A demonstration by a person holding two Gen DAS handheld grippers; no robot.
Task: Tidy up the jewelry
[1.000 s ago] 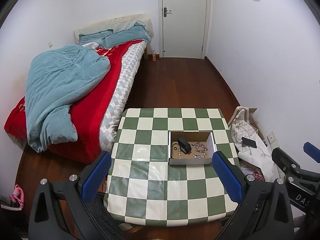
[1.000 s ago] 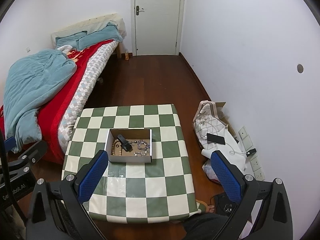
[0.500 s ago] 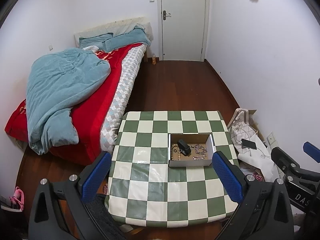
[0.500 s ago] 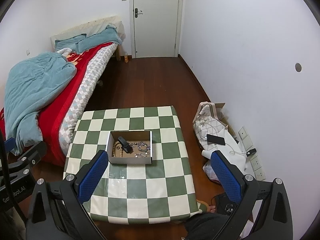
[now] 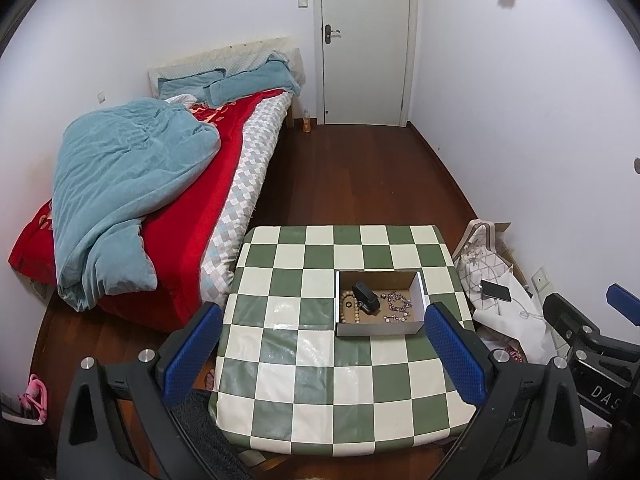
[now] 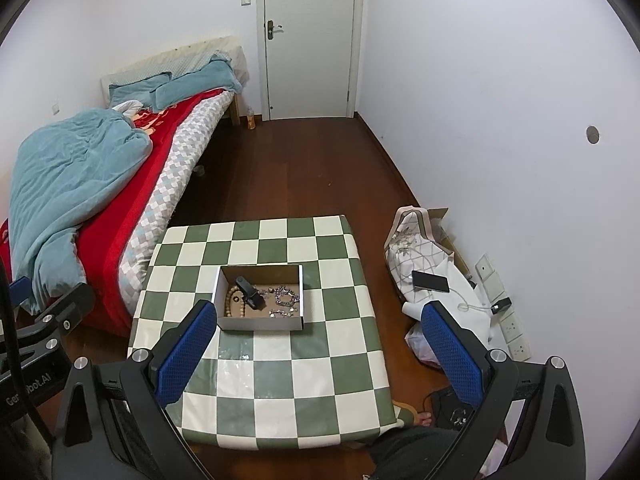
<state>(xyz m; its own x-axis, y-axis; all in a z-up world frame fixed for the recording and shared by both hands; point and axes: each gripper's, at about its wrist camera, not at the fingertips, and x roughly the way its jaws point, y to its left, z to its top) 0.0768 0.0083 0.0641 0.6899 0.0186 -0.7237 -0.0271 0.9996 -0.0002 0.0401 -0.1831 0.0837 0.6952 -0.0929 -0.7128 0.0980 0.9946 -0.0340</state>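
Note:
A shallow cardboard box (image 5: 380, 326) sits on the green and white checkered table (image 5: 312, 360). It holds a wooden bead bracelet (image 5: 346, 307), a black object (image 5: 366, 297) and silver chain jewelry (image 5: 397, 305). The same box (image 6: 260, 323) with the beads (image 6: 231, 302) and chains (image 6: 285, 300) shows in the right wrist view. My left gripper (image 5: 320, 340) is open and empty, held high above the table. My right gripper (image 6: 316, 340) is open and empty, also high above it.
A bed (image 5: 168, 200) with a teal duvet and red cover stands left of the table. A white bag with a phone (image 6: 430, 281) on it lies on the floor by the right wall. A white door (image 5: 364, 40) is at the far end.
Both grippers have risen and pulled back a little, so the table and box sit lower and smaller in view. Both stay open and empty.

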